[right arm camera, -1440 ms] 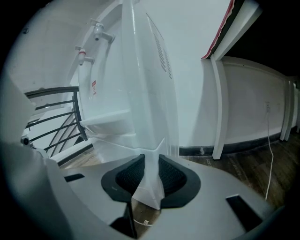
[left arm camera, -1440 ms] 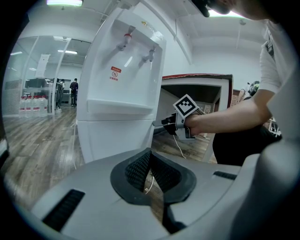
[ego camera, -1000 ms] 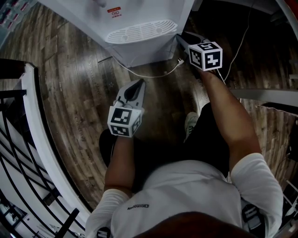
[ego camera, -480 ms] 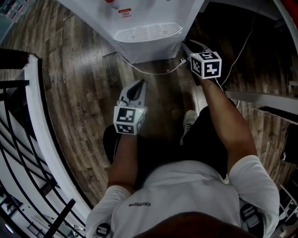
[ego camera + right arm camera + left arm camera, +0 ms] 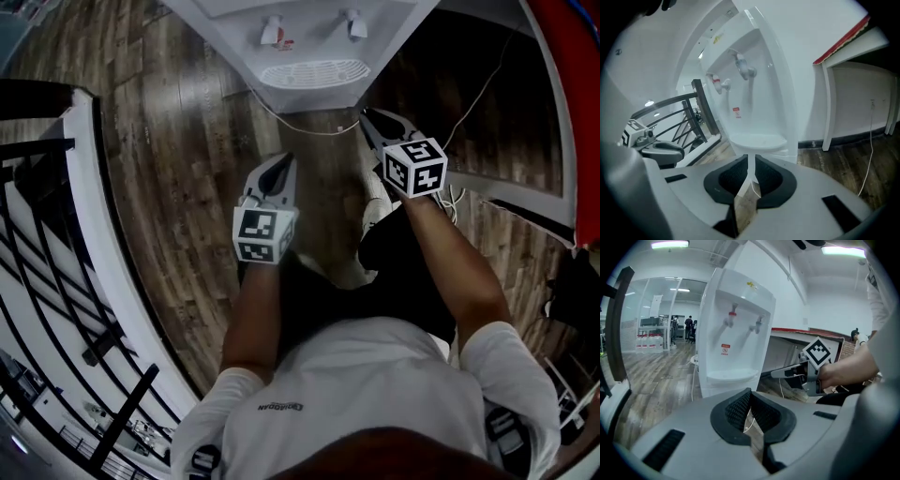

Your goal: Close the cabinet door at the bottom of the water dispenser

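The left gripper (image 5: 283, 161) is clenched, empty; the right gripper (image 5: 368, 117) jaws, just closing, stand slightly apart, empty. The door of the water dispenser (image 5: 309, 75) probably swings lightly; push its edge.

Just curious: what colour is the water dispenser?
Water dispenser is white; clearest in left gripper view.

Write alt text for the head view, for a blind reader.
Seen from above, a person holds the left claw and right claw toward a white water dispenser on a wooden floor. The right claw's jaws have just been closing, with nothing between them.
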{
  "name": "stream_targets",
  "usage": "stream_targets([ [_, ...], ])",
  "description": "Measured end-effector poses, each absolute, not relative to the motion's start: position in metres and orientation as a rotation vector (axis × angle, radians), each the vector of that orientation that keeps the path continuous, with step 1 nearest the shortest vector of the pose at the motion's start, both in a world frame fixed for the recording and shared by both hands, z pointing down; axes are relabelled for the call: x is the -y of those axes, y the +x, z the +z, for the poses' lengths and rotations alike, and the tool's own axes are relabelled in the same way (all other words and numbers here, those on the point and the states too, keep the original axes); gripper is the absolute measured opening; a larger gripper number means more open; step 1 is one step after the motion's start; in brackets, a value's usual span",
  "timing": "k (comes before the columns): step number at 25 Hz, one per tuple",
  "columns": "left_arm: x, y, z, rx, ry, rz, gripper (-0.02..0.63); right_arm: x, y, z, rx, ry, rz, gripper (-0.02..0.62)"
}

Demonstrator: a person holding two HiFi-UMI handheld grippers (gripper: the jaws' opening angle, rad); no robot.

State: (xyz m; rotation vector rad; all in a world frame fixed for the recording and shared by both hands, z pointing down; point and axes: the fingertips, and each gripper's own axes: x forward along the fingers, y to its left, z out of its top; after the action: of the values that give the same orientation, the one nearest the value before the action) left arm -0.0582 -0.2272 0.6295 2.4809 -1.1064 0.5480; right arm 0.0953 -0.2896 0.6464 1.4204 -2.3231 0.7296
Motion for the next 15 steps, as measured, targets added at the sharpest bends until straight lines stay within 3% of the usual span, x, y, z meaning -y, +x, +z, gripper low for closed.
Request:
stream_targets([
  [15,0.182,-0.067,0.388,1.061,2.452,0.562,-0.005,0.21,0.067,0.417,2.335,1.298,0.797,0.058],
])
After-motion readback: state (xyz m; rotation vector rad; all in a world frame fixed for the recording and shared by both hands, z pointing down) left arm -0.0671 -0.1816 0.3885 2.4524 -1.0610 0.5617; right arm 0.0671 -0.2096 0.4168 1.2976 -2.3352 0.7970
